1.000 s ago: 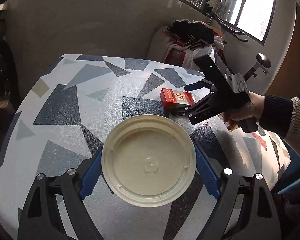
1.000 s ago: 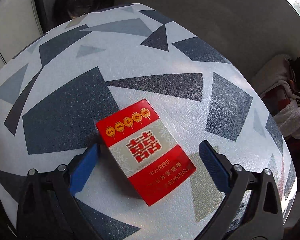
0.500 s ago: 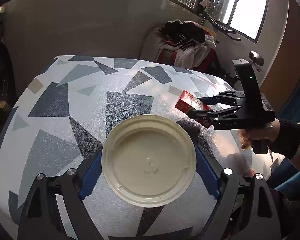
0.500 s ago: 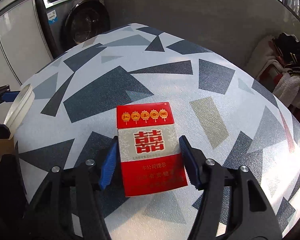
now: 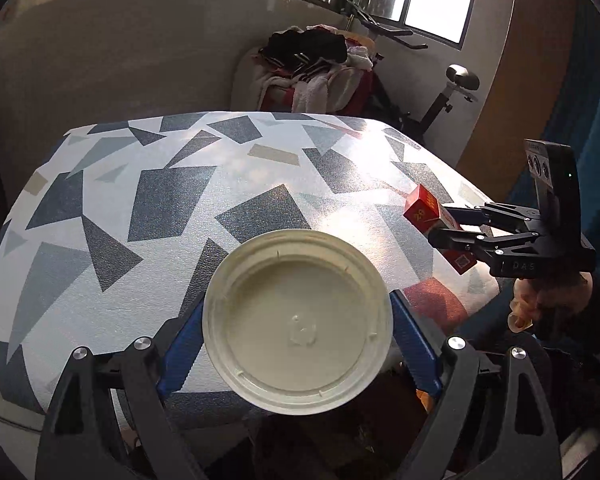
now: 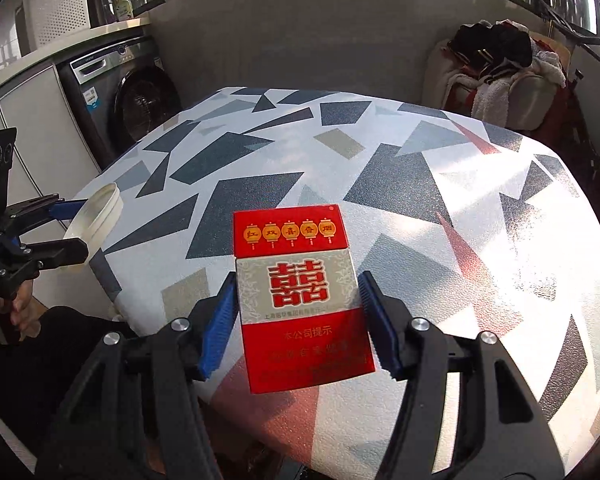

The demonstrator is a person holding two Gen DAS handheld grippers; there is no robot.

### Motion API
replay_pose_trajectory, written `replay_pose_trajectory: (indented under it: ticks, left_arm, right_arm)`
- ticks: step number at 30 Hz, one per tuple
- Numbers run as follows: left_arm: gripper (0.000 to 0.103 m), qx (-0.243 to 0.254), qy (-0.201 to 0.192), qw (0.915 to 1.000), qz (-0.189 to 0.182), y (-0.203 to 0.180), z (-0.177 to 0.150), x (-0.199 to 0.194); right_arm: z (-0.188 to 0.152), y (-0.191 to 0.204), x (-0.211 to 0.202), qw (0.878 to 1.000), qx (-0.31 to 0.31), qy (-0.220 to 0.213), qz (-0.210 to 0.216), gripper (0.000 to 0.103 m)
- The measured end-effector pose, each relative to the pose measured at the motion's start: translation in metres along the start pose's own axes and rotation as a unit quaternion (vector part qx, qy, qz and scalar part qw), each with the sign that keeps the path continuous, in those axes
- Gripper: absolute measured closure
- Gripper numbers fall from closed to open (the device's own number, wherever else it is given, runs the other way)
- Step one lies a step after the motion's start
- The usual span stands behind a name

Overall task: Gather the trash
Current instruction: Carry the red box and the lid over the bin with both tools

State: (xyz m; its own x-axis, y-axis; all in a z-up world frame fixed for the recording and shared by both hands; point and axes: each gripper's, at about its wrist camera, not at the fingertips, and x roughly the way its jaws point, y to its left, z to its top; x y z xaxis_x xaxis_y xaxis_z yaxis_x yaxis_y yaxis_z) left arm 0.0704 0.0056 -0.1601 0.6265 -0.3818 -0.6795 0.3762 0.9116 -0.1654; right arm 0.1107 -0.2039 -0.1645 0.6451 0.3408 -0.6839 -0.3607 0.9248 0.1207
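Cigarette pack: red and silver, gold lanterns across the red lid, a large red double character on the silver band. It hangs lifted above the near edge of the patterned table, not resting on it, and looks square and uncrushed.
Long axis: the pack runs straight out along the right gripper, lid end farthest from the hand, lower half between the blue pads.
Right grip: the jaws have just been closing and now pinch the pack across its narrow sides, both pads pressing on it.
Seen from the left: the same pack juts from the right gripper near the table's right edge, one corner tipped up.
Plastic lid: cream, round, shallow rim, hollow side to the camera, clean. It hangs over the table's near edge.
Left grip: the left gripper holds the lid by its rim, jaws spread wide around the full disc, a pad on either side.
From the right: lid and left gripper hover at the table's left edge, well apart from the pack.
What the next move turns on: both pieces of trash are already in hand and off the table, so each hand is nearest its own item; a bin is not clearly in view, so which way to carry them cannot be told.
Risk, as a judgement: the lid is gripped only at its thin rim and could pop free if tilted.
Room: washing machine behind the table's left side, heaped clothes behind its far right corner.
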Motion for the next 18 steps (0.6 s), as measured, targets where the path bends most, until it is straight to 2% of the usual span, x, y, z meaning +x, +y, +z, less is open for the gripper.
replay_pose_trajectory:
  ticks: [7, 18]
  left_arm:
    - [0.018, 0.000, 0.009, 1.0000, -0.001, -0.024, -0.025, -0.009]
    - [0.018, 0.011, 0.018, 0.9998, 0.006, -0.036, -0.050, -0.027]
  right_arm:
    - [-0.032, 0.011, -0.023, 1.000, 0.008, -0.001, 0.002, 0.042]
    - [-0.055, 0.020, -0.050, 1.000, 0.022, -0.020, 0.007, 0.042]
